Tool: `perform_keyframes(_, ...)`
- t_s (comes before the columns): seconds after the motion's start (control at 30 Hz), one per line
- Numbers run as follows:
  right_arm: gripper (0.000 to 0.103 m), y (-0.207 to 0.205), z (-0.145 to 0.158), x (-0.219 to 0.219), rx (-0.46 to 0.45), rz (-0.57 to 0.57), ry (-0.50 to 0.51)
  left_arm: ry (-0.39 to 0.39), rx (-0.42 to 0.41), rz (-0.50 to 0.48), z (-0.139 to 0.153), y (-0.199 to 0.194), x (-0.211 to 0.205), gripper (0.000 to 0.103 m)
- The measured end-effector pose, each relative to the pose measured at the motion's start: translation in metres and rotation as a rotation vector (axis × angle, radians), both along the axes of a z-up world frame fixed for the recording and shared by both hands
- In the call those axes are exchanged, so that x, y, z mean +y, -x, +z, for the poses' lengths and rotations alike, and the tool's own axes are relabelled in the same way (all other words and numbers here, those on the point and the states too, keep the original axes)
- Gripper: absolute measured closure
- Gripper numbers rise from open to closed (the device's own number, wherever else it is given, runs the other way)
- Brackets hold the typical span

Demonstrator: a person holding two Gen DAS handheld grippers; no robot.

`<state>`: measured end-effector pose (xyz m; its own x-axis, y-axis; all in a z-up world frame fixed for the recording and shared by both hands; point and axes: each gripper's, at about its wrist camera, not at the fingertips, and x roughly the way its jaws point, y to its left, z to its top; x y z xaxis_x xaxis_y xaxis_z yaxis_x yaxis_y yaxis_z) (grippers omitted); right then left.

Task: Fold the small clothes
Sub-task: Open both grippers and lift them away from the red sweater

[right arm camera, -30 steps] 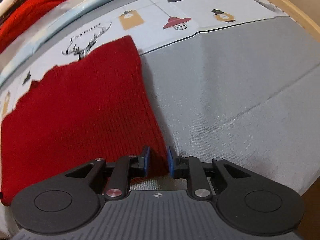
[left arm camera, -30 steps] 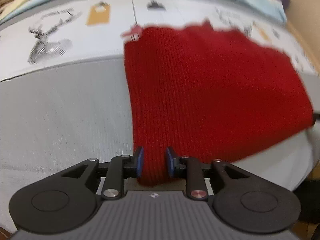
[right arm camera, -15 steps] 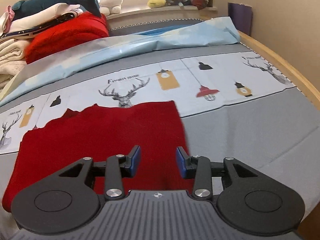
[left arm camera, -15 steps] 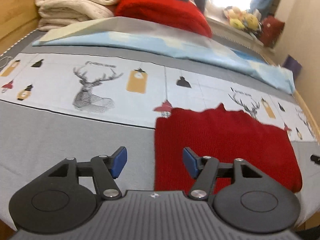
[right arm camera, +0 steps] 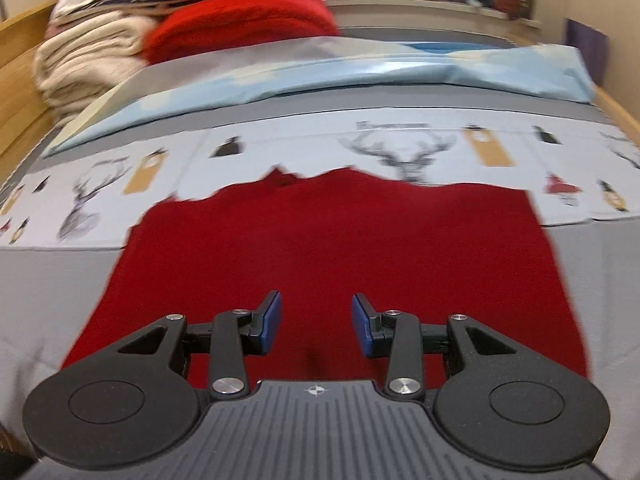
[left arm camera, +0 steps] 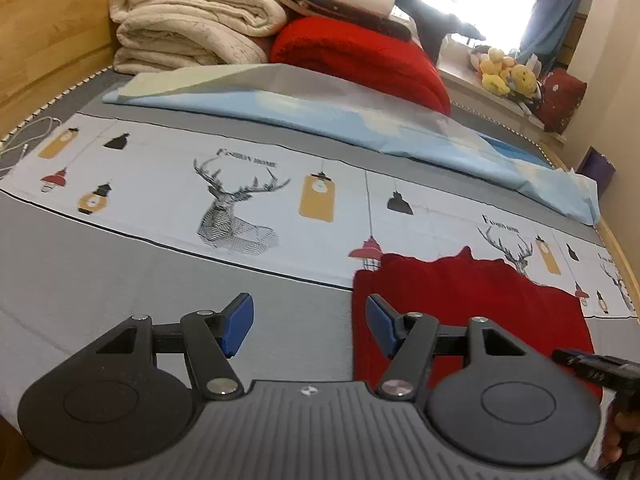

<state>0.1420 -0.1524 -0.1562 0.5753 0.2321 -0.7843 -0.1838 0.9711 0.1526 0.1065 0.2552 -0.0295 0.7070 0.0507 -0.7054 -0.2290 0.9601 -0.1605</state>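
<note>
A small red knitted garment (left arm camera: 480,304) lies flat on the bed; it also shows in the right wrist view (right arm camera: 332,248). My left gripper (left arm camera: 308,326) is open and empty, raised above the bed by the garment's left edge. My right gripper (right arm camera: 316,326) is open and empty, raised over the garment's near middle. The tip of the right gripper shows at the right edge of the left wrist view (left arm camera: 592,364).
The bed has a grey sheet (left arm camera: 120,280) with a white printed band of deer and lamps. A light blue sheet (left arm camera: 320,108), folded cream blankets (left arm camera: 192,28) and a red blanket (left arm camera: 360,56) lie at the far end. Wooden bed frame (left arm camera: 40,40) at left.
Both grippers let go of the garment's near corners, opened and lifted back. The garment now lies flat on the bed. The right gripper shifted left over the garment.
</note>
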Motion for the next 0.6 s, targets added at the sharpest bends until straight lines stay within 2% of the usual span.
perform_keyframes(0.13,0.063,0.013,-0.008,0.047,-0.030,0.110,0.008,-0.018,-0.011,0.008,0.005,0.008,0.012,0.034)
perform_keyframes(0.3,0.062,0.041,-0.016,0.107,-0.118,0.324,0.022,-0.035,-0.005,0.037,0.006,0.019,0.031,0.034)
perform_keyframes(0.37,0.058,0.048,-0.018,0.125,-0.137,0.389,0.005,-0.037,0.002,0.046,0.006,0.023,0.038,0.034)
perform_keyframes(0.47,0.044,0.057,-0.025,0.148,-0.154,0.468,0.006,-0.039,0.005,0.057,0.005,0.029,0.046,0.034)
perform_keyframes(0.53,0.029,0.061,-0.036,0.162,-0.140,0.524,0.037,-0.035,0.005,0.068,0.008,0.032,0.051,0.034)
perform_keyframes(0.6,0.028,0.065,-0.049,0.171,-0.116,0.554,0.073,-0.026,-0.005,0.073,0.012,0.035,0.054,0.034)
